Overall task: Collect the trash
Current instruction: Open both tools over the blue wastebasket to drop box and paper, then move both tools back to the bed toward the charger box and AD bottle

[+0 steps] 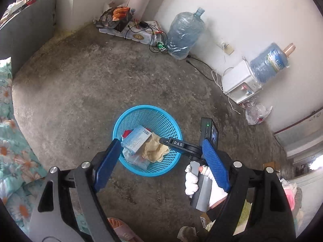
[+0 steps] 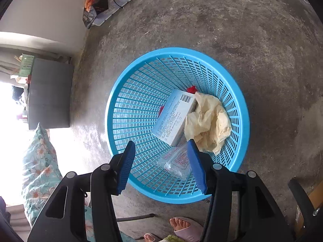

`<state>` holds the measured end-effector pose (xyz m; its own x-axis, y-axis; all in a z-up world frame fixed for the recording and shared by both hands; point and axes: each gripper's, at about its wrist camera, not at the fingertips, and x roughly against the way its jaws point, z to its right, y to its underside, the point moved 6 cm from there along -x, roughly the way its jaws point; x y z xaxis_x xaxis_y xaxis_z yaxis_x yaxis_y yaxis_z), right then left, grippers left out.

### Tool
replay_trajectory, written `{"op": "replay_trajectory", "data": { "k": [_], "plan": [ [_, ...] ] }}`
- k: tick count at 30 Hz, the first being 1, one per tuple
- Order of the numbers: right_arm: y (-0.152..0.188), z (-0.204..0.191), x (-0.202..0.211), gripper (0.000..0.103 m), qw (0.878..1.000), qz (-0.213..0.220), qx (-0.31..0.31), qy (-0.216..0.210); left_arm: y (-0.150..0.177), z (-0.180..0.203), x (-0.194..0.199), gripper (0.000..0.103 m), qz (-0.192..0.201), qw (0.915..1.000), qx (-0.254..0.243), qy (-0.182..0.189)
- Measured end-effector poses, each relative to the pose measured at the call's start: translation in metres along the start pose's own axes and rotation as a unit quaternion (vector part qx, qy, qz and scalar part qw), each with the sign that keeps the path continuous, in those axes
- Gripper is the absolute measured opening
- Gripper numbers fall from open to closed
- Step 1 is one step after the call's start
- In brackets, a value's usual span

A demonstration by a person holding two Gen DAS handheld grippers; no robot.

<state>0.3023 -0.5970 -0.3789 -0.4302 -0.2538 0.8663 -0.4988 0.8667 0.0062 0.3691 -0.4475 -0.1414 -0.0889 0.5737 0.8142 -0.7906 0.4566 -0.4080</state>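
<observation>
A blue mesh basket (image 1: 167, 121) (image 2: 141, 104) stands on the concrete floor. Inside lie a light blue carton (image 1: 136, 140) (image 2: 174, 119), a crumpled beige paper (image 1: 154, 150) (image 2: 208, 121), a clear plastic wrapper (image 2: 177, 161) and a red scrap (image 2: 191, 89). My left gripper (image 1: 160, 143) is open and empty, above the basket. My right gripper (image 2: 161, 145) is open and empty, right over the basket's near side. In the left wrist view the right gripper's handle (image 1: 199, 185) shows, held by a white-gloved hand, just right of the basket.
Two large water bottles (image 1: 185, 34), a white dispenser (image 1: 240, 84), snack bags and cables (image 1: 121, 20) line the far wall. A plastic bag (image 1: 256, 113) lies on the floor at right. Floral bedding (image 1: 12, 141) is at left. Feet in slippers (image 2: 181, 227) are near.
</observation>
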Motion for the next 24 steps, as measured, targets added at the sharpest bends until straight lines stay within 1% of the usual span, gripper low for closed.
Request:
{"op": "replay_trajectory", "data": {
  "k": [5,8,10,11,13,14,15,16,17,18,20,21,24],
  "plan": [
    [0.017,-0.003,0.044,0.052,0.999,0.035,0.020,-0.026,0.017,0.004,0.070,0.078,0.030,0.9994,-0.013,0.014],
    [0.038,-0.014,0.081,0.052,0.996,0.064,0.045,-0.038,0.032,0.005,0.116,0.078,0.060,0.9979,-0.019,0.010],
    [0.057,-0.025,0.108,0.052,0.993,0.085,0.063,-0.044,0.044,0.005,0.150,0.079,0.087,0.9959,-0.022,0.006],
    [0.068,-0.031,0.121,0.052,0.992,0.094,0.074,-0.048,0.051,0.003,0.167,0.080,0.104,0.9943,-0.023,0.002],
    [0.092,-0.046,0.144,0.052,0.988,0.111,0.099,-0.048,0.064,-0.002,0.202,0.082,0.141,0.9893,-0.027,-0.025],
    [0.105,-0.054,0.155,0.052,0.985,0.118,0.112,-0.048,0.072,-0.005,0.219,0.083,0.163,0.9854,-0.027,-0.040],
    [0.119,-0.063,0.166,0.053,0.983,0.128,0.127,-0.047,0.081,-0.008,0.236,0.083,0.182,0.9814,-0.027,-0.054],
    [0.133,-0.070,0.177,0.058,0.979,0.139,0.141,-0.046,0.090,-0.012,0.253,0.084,0.201,0.9771,-0.024,-0.065],
    [0.148,-0.078,0.186,0.060,0.976,0.150,0.155,-0.043,0.100,-0.017,0.267,0.085,0.217,0.9729,-0.020,-0.077],
    [0.162,-0.087,0.195,0.062,0.972,0.159,0.170,-0.039,0.110,-0.022,0.280,0.085,0.227,0.9698,-0.012,-0.087],
    [0.192,-0.105,0.208,0.065,0.962,0.171,0.212,-0.036,0.130,-0.035,0.304,0.085,0.238,0.9664,0.009,-0.096],
    [0.207,-0.115,0.213,0.069,0.955,0.175,0.236,-0.030,0.141,-0.042,0.316,0.085,0.244,0.9644,0.023,-0.101],
    [0.247,-0.141,0.224,0.072,0.937,0.181,0.299,-0.021,0.173,-0.063,0.351,0.085,0.265,0.9557,0.058,-0.115]
  ]
}}
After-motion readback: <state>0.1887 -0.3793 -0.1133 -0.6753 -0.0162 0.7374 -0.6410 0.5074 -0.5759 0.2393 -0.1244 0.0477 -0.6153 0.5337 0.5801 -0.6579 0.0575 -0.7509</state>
